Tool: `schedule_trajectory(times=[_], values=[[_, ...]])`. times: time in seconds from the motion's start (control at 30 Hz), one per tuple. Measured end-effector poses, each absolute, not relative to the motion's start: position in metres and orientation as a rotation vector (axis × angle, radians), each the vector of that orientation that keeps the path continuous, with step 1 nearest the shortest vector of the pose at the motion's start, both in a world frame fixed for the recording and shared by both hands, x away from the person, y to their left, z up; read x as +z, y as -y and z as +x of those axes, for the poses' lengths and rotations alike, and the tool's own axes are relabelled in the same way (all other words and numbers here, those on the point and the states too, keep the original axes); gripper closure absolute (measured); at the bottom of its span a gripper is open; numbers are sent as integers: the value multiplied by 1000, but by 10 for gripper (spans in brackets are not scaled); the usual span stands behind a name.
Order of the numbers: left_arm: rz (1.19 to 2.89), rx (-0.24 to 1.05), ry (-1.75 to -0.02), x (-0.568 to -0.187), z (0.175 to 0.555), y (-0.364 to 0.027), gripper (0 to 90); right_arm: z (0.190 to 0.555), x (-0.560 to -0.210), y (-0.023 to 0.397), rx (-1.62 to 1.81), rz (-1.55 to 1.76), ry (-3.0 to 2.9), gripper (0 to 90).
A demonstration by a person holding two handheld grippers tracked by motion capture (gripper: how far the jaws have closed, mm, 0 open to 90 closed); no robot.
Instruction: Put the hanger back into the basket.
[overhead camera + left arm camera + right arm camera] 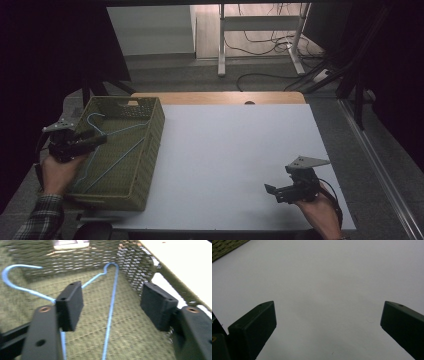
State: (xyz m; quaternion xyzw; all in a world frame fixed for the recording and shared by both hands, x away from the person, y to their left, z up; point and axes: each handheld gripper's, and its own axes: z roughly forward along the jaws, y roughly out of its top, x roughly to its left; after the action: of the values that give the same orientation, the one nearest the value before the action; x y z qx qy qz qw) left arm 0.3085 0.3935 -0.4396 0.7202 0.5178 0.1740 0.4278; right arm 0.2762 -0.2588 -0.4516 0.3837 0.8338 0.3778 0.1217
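At nine o'clock on the table, the left gripper hangs over the near-left part of an olive woven basket; its jaws stand wide with nothing pinched, and a light blue wire hanger lies flat on the basket floor between and beyond them. The white tabletop spreads bare toward three o'clock, a wooden strip edging it at twelve. At five o'clock the right gripper hovers low, jaws wide, empty. Beyond lie grey carpet, a white desk frame and trailing cables.
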Motion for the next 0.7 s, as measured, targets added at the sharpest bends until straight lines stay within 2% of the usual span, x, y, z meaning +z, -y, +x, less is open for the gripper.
schedule_trajectory(times=[0.13, 0.27, 0.43, 0.7], values=[[1789, 383, -1225, -432, 300, -377, 210, 275, -449, 260, 1121, 1113, -2418, 0], [1793, 323, -1171, -426, 291, -363, 156, 275, -449, 262, 1143, 1122, -2407, 0], [1777, 268, -1121, -420, 279, -350, 123, 274, -448, 266, 1172, 1136, -2391, 0], [1788, 252, -1074, -419, 261, -330, 89, 270, -446, 271, 1191, 1147, -2370, 0]])
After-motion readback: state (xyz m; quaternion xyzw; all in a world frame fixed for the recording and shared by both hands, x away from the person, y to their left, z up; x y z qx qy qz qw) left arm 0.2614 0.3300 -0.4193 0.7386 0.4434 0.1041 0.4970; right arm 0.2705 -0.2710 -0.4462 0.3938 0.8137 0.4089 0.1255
